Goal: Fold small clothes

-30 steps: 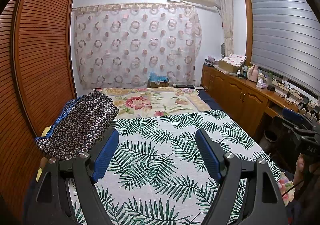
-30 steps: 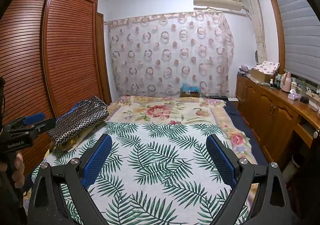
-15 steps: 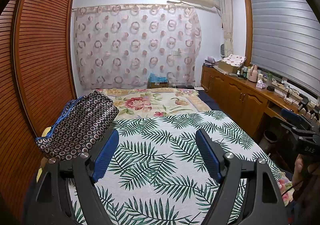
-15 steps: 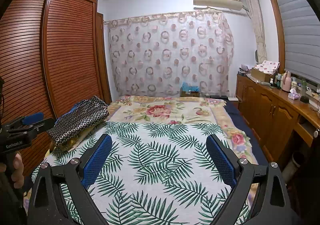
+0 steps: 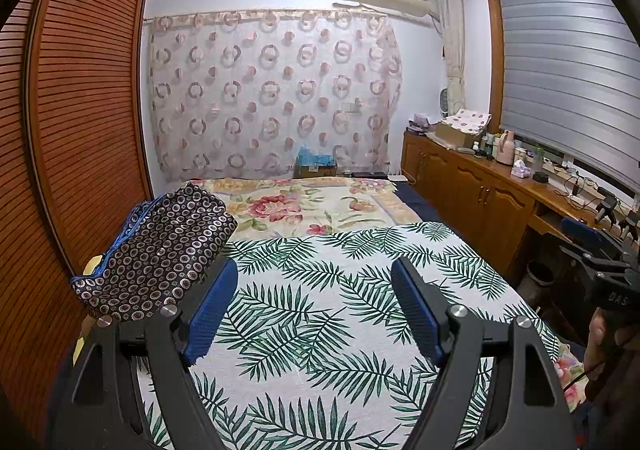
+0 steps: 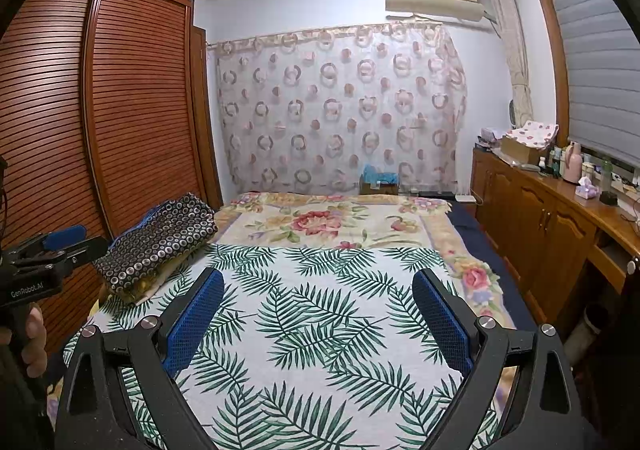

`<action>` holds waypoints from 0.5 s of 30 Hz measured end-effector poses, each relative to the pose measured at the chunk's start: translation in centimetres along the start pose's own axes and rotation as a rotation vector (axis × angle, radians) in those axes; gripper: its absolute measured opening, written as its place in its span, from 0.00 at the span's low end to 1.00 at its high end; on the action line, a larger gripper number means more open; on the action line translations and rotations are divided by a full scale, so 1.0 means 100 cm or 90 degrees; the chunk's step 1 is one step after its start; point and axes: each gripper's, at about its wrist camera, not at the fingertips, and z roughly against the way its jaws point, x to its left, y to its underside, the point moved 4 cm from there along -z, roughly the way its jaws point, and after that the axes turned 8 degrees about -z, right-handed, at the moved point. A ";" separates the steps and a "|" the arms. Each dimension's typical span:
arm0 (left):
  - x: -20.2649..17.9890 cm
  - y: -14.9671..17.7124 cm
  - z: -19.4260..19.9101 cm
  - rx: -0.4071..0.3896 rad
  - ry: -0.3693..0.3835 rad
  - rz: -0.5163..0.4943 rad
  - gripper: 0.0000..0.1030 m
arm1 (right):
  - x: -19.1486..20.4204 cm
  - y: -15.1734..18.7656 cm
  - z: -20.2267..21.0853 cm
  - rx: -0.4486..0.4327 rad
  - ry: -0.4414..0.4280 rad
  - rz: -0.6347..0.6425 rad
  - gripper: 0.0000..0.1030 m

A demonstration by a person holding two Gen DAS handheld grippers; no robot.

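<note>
A folded dark garment with a ring pattern (image 5: 160,250) (image 6: 160,238) lies in a pile at the left side of the bed, on top of blue and yellow cloth. My left gripper (image 5: 314,270) hangs open above the palm-leaf sheet (image 5: 320,314), just right of that pile, with nothing between its blue pads. My right gripper (image 6: 318,282) is open too, over the sheet (image 6: 320,330) further right, and holds nothing. Each wrist view catches the other gripper at its edge: the right one (image 5: 600,262) and the left one (image 6: 52,250), held in a hand.
A floral blanket (image 5: 312,206) covers the far half of the bed. Slatted wooden wardrobe doors (image 5: 80,110) run along the left. A wooden sideboard (image 5: 480,194) with bottles and boxes stands on the right under the window blind. A patterned curtain (image 5: 276,94) hangs behind.
</note>
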 end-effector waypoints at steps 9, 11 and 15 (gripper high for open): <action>0.000 0.001 -0.001 -0.001 0.001 0.000 0.77 | 0.000 -0.001 0.000 -0.002 0.000 0.001 0.93; 0.000 0.001 0.000 -0.001 0.001 0.000 0.77 | -0.002 -0.001 0.000 -0.002 -0.001 0.000 0.93; 0.000 0.000 -0.001 -0.002 0.002 0.000 0.77 | -0.002 -0.001 0.000 -0.002 -0.001 0.001 0.93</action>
